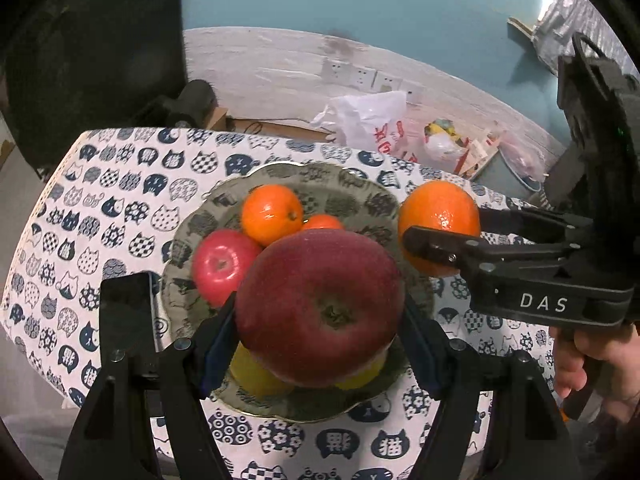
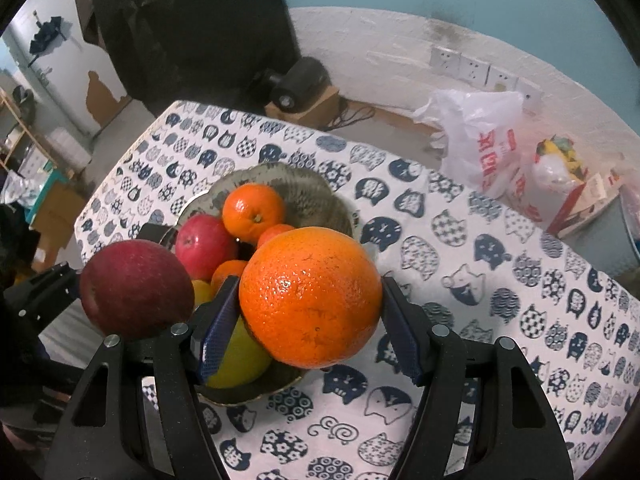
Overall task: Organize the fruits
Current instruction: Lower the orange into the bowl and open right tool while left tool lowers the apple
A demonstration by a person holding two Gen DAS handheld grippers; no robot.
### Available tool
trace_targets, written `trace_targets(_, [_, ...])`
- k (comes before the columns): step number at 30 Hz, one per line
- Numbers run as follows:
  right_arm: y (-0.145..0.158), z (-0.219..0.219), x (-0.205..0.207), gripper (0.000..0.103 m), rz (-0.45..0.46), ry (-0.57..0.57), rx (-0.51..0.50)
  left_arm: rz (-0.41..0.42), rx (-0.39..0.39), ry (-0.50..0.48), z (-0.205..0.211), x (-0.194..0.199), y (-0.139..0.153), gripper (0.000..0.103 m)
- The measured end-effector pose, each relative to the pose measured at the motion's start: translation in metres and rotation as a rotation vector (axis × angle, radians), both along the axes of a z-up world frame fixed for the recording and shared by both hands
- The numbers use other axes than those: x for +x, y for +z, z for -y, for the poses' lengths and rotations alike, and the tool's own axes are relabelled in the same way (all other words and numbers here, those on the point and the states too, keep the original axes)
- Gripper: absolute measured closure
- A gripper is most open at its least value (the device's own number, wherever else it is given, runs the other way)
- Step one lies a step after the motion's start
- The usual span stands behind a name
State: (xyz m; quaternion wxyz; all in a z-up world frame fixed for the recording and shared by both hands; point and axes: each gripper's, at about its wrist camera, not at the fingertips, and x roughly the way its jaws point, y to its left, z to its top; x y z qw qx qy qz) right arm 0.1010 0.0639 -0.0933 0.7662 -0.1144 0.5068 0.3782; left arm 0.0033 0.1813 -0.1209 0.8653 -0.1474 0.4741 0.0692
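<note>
My left gripper [image 1: 320,316] is shut on a large dark red apple [image 1: 320,306] and holds it above the patterned fruit plate [image 1: 352,192]. My right gripper [image 2: 310,312] is shut on a big orange [image 2: 311,296], held above the plate's right edge; it also shows in the left wrist view [image 1: 438,224]. On the plate [image 2: 312,196] lie a smaller red apple [image 1: 222,266], a mandarin [image 1: 272,214], more small oranges [image 1: 322,222] and yellow fruit [image 2: 240,356]. The dark apple shows at left in the right wrist view [image 2: 134,288].
The plate sits on a table with a cat-print cloth [image 2: 500,280]. Behind the table, on the floor, are a white plastic bag [image 2: 480,136], more packages [image 2: 560,176] and a black device on a cardboard box [image 2: 300,88]. A dark panel [image 2: 192,28] stands at the back left.
</note>
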Motion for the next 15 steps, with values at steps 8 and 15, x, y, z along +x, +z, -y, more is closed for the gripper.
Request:
trace_targets(8, [-0.017, -0.015, -0.003, 0.034, -0.030, 0.022, -0.023, -0.020, 0.011, 0.020, -0.011, -0.002, -0.010, 0.027])
trace_targets(15, [-0.025, -0.022, -0.004, 0.034, -0.016, 0.031, -0.044, -0.038, 0.003, 0.027, -0.017, -0.003, -0.018, 0.027])
